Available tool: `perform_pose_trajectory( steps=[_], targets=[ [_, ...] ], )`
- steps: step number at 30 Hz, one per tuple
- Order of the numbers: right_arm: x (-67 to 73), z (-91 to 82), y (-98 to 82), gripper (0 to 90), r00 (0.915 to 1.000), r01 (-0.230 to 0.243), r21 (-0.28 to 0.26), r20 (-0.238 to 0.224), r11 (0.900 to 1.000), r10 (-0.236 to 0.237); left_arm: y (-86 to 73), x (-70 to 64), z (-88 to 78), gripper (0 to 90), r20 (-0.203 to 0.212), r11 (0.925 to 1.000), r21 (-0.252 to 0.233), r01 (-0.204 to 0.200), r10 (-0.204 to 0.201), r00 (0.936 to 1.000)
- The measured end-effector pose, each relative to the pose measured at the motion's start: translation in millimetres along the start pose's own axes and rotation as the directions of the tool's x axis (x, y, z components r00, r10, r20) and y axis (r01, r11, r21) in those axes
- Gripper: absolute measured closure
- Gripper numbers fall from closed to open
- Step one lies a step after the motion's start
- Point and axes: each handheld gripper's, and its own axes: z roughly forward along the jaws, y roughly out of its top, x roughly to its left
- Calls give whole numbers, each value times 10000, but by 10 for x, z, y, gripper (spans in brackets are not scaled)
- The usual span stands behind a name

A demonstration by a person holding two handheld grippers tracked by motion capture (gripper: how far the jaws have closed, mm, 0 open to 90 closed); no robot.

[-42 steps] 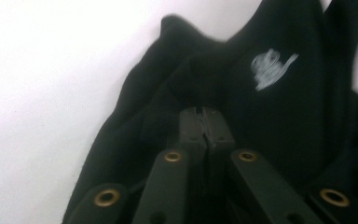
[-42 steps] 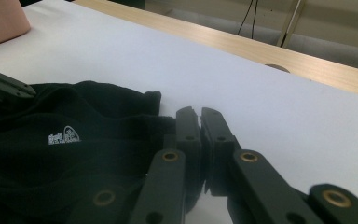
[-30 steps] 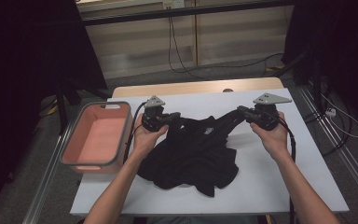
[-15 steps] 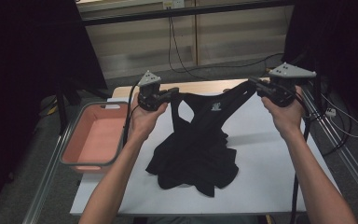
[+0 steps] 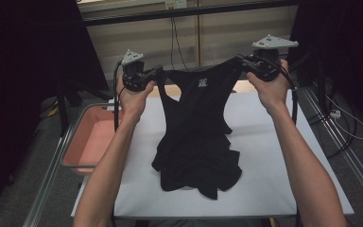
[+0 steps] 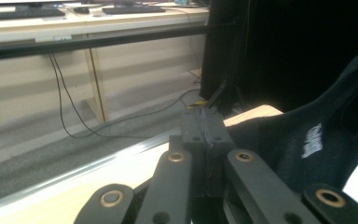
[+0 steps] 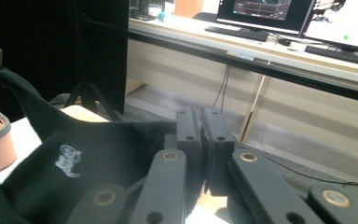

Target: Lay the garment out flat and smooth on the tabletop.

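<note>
You see a black fabric tank top with a small white logo, a white table mat and a salmon-pink plastic bin.

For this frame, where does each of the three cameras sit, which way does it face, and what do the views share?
High view: above the person's side, looking forward and down on the white table; both forearms, left gripper and right gripper lift a black top.
Left gripper view: rides that gripper, looking past shut jaws to a desk.
Right gripper view: rides that gripper, facing monitors.
Shared: the top's white neck label appears in all three; the pink tray in two.
</note>
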Motion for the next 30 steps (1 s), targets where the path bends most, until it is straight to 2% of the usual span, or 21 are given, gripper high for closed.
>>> perform_pose_trajectory(
  steps=[6,10,13,14,15,17,18,19,21,23,25,30],
  targets=[
    [55,365,-216,875,9994,-320,676,-135,9972,330,-210,89,217,900,-285,9973,732,93,-72,9996],
    [89,575,-344,874,9994,-273,1080,-172,9938,293,-331,160,339,900,-497,9935,1069,381,-329,9982],
    [88,719,-442,871,9989,-409,1333,-168,9902,435,-410,185,420,900,-581,9899,1333,484,-409,9975],
    [84,768,-476,855,9987,-485,1372,-111,9894,504,-430,188,447,900,-684,9888,1417,458,-364,9970],
    [80,811,-507,791,9985,-536,1405,-25,9886,544,-445,194,464,895,-801,9885,1430,483,-371,9961],
    [91,873,-558,671,9977,-666,1402,233,9879,639,-479,206,480,840,-722,9870,1383,817,-722,9948],
    [103,889,-578,607,9973,-735,1435,161,9869,720,-493,203,477,795,-751,9871,1385,804,-705,9947],
    [121,897,-594,556,9975,-712,1514,146,9859,698,-510,194,473,720,-755,9871,1350,861,-764,9942],
    [156,875,-620,546,9980,-626,1518,62,9864,624,-538,174,439,637,-525,9844,1567,796,-722,9960],
    [178,817,-653,527,9970,-727,1503,-170,9860,761,-591,127,381,615,-491,9868,1504,597,-529,9974],
    [209,736,-710,527,9970,-669,1442,-297,9873,719,-662,81,321,586,-337,9854,1636,462,-412,9986],
    [300,459,-914,529,9943,-661,1441,-738,9873,774,-872,-67,143,492,248,9856,1679,172,-216,9995]
  ],
)
